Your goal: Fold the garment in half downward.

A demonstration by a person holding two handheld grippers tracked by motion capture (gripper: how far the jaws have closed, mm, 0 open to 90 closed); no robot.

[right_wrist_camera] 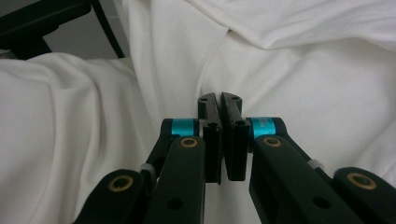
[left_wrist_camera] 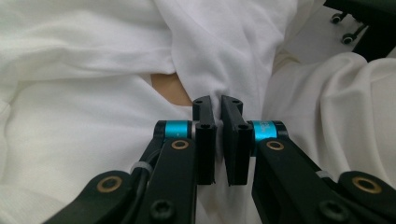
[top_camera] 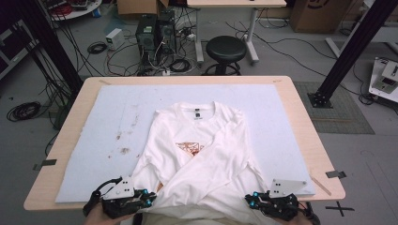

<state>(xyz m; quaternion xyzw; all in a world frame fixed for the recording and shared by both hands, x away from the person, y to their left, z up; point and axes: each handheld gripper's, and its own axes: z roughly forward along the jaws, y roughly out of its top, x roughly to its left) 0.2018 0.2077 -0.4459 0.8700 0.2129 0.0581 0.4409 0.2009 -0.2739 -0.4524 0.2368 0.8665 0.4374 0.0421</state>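
A white long-sleeved shirt (top_camera: 197, 140) lies face up on the pale mat (top_camera: 117, 122), collar toward the far side. Both sleeves are crossed over its chest, partly covering a brown print (top_camera: 190, 147). Its hem hangs over the table's near edge. My left gripper (top_camera: 152, 199) is at the hem's left corner, and in the left gripper view the left gripper (left_wrist_camera: 218, 105) is shut on a pinched fold of the white cloth (left_wrist_camera: 224, 56). My right gripper (top_camera: 248, 200) is at the hem's right corner. The right gripper view has the right gripper (right_wrist_camera: 219, 100) shut on a crease of the shirt (right_wrist_camera: 303, 93).
The mat covers most of the wooden table (top_camera: 300, 117) and carries brown stains (top_camera: 124, 150) left of the shirt. Tape strips (top_camera: 335, 174) mark the table's side edges. Beyond the far edge stand a black stool (top_camera: 226, 49), computer towers (top_camera: 155, 33) and floor cables.
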